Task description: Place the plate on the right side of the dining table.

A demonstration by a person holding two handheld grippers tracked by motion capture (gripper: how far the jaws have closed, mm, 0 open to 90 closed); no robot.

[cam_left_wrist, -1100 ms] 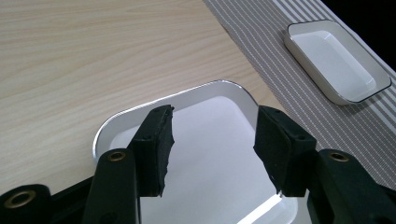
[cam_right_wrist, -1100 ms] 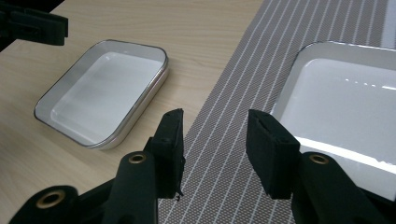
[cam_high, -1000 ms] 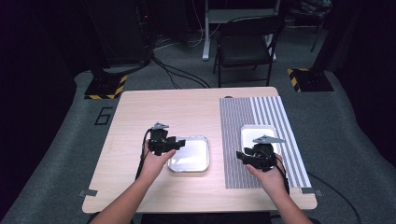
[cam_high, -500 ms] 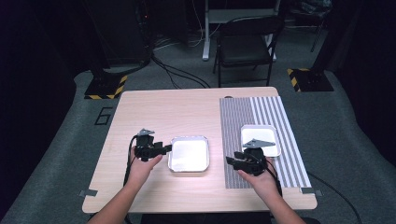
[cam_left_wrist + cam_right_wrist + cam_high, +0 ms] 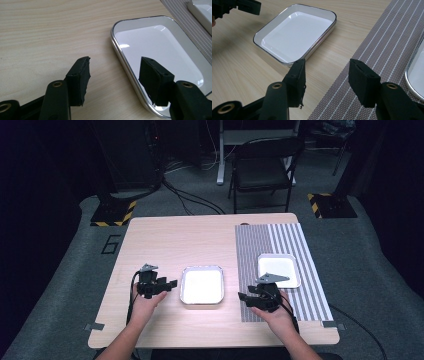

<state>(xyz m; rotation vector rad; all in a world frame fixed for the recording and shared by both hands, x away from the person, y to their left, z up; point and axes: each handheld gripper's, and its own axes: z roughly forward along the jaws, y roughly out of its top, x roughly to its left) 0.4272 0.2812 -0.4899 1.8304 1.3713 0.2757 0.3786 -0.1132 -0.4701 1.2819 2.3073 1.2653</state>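
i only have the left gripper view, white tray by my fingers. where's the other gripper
Observer: The right gripper hovers at the near left edge of a striped placemat, on the far side of the same white tray from yours.
Operator: is it open or holding something
Observer: Open and empty; the right gripper view shows a clear gap between its fingers, over wood and mat edge.
Operator: i see a bit of something white top right, what is it
Observer: A second white tray, lying on the striped placemat beyond the right gripper, with nothing in it.
Operator: anything in my tray
Observer: Nothing; the high view shows it bare.
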